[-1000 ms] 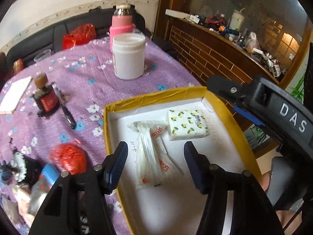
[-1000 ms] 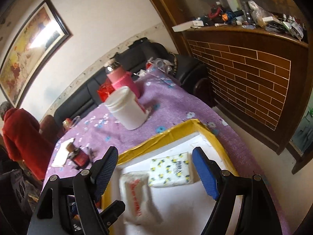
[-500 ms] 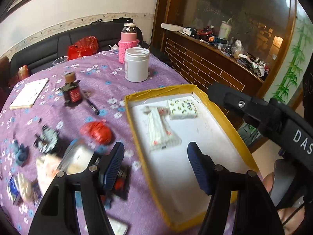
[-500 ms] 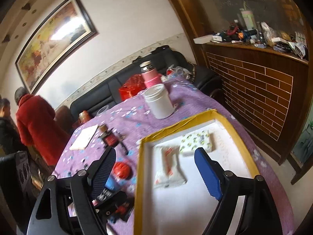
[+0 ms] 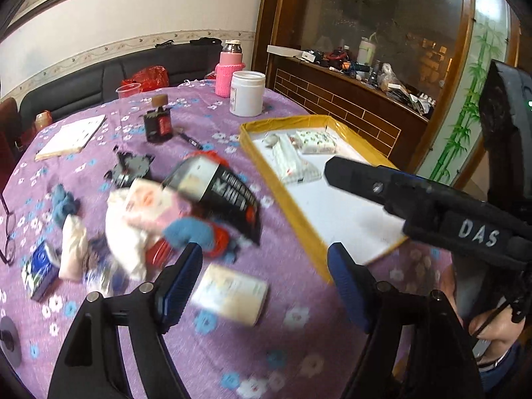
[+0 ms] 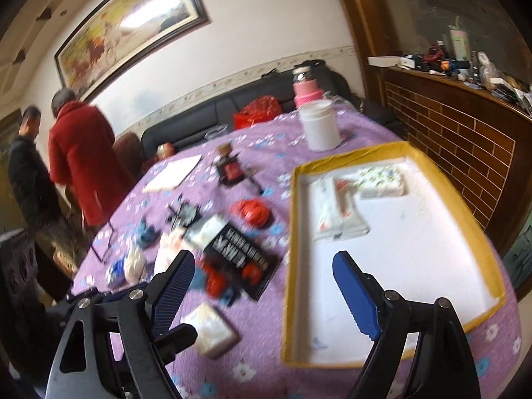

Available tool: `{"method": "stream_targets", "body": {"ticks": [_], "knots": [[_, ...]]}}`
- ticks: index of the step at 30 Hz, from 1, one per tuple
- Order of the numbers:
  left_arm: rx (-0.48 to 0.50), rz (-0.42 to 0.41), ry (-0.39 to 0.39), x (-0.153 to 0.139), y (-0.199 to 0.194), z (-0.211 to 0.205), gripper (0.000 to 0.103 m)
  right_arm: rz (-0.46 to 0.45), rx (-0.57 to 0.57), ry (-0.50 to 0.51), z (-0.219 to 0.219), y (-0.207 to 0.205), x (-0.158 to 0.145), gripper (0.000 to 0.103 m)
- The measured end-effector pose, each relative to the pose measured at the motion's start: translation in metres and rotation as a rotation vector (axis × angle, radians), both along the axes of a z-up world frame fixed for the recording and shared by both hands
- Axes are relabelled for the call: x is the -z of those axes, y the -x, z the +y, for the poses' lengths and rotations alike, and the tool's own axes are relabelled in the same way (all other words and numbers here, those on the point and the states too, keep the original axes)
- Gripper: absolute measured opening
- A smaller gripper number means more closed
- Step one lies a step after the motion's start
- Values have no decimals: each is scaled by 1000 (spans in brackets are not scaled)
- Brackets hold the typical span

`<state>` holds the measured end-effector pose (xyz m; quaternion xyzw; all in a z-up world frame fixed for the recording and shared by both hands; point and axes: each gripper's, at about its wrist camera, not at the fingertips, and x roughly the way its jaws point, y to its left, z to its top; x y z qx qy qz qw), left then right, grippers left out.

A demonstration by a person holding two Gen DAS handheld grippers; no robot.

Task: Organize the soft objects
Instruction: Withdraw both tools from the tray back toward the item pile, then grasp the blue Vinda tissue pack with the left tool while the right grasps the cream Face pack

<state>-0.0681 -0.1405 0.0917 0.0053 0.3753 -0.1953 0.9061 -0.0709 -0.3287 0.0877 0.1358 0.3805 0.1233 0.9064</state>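
Note:
A yellow-rimmed white tray (image 5: 252, 146) (image 6: 289, 232) on the purple tablecloth holds a white tissue pack (image 5: 289, 163) (image 6: 335, 212) and a patterned tissue pack (image 5: 316, 141) (image 6: 382, 179). A heap of soft things lies left of the tray: a pink-and-white cloth (image 5: 139, 212), blue knitted pieces (image 5: 189, 232) and a pale tissue pack (image 5: 232, 294) (image 6: 209, 329). My left gripper (image 5: 264, 279) is open and empty above the table, over the pale pack. My right gripper (image 6: 262, 289) is open and empty above the tray's left rim.
A black box (image 5: 219, 189) (image 6: 236, 256), a red bag (image 6: 251, 211), a white jar (image 5: 247, 93), a pink bottle (image 5: 229, 69), a small dark bottle (image 5: 158, 123), a notepad (image 5: 71, 136) and glasses (image 5: 8, 229) lie on the table. Two people (image 6: 79, 163) stand at far left.
Both grippers have drawn back and risen from over the tray, swinging left; the heap of soft things and the pale pack have come into view. Both stay open and empty.

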Motion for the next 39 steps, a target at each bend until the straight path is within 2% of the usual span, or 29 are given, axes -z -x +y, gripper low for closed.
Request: {"method": "stream_targets", "body": {"ticks": [4, 12, 17, 20, 25, 28, 32, 35, 39], "knots": [[-13, -11, -17, 11, 14, 19, 84, 22, -30, 18, 14, 9, 13, 88], [-78, 36, -8, 31, 28, 58, 85, 51, -61, 1, 32, 21, 28, 88], [-104, 13, -60, 31, 37, 84, 87, 44, -112, 5, 49, 27, 30, 88], [-163, -2, -88, 26, 35, 110, 89, 36, -127, 9, 51, 34, 28, 89], [-315, 38, -42, 19, 6, 166, 90, 26, -125, -20, 45, 38, 30, 89], [-345, 96, -26, 22, -25, 186, 90, 41, -134, -44, 44, 36, 34, 89], [-398, 140, -75, 35, -60, 202, 90, 40, -140, -49, 43, 38, 34, 89], [-445, 172, -59, 47, -82, 223, 90, 37, -139, -47, 40, 40, 34, 89], [-534, 210, 15, 59, -101, 253, 90, 49, -137, -52, 39, 37, 37, 89]]}}
